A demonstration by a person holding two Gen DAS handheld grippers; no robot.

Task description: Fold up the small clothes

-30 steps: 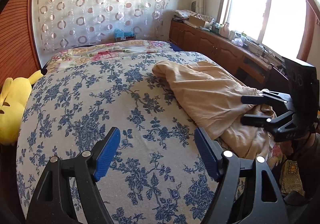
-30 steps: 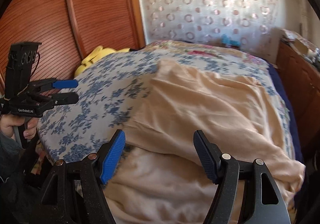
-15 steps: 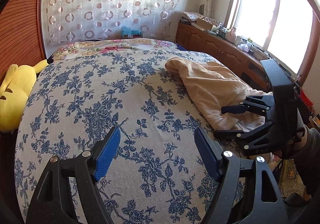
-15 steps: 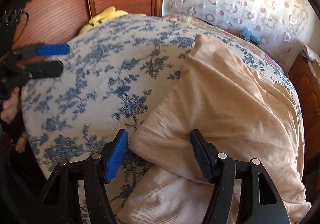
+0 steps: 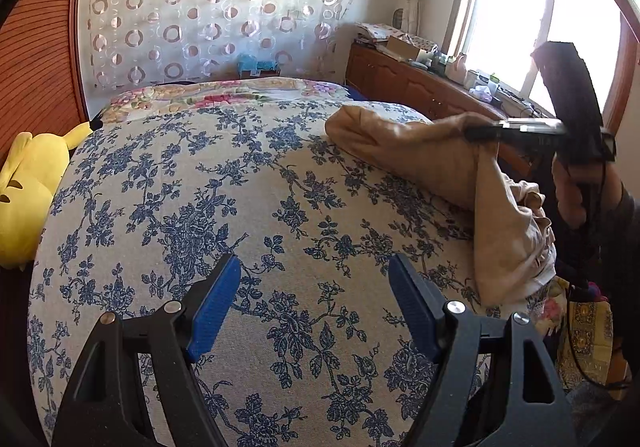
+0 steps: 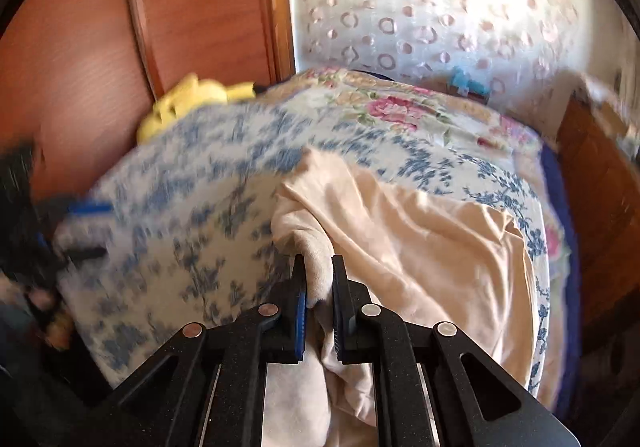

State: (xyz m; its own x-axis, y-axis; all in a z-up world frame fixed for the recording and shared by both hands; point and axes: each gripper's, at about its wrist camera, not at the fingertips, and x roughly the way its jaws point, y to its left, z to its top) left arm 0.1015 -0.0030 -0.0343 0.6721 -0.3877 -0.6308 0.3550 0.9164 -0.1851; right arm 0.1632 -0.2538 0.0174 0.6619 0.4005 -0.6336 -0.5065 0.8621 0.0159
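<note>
Right gripper (image 6: 318,289): jaws just closed, now clenched on a bunched edge of the beige garment (image 6: 424,243), which lies at the bed's (image 5: 192,215) near right corner, part hanging over the edge. Soft, light, limp; best taken at a hem or corner. Left gripper (image 5: 314,301) released, empty, over bare bedspread. Open room leftward; yellow toy (image 5: 24,187) at far left edge.

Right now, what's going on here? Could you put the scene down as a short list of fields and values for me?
place: bed with blue-flowered cover
garment: beige cloth, rumpled, one part lifted off the bed
right gripper: jaws just closed, shut on a bunched edge of the cloth
left gripper: open, nothing between its jaws, above bare cover
beside the bed: yellow plush toy
folding: not yet begun
</note>
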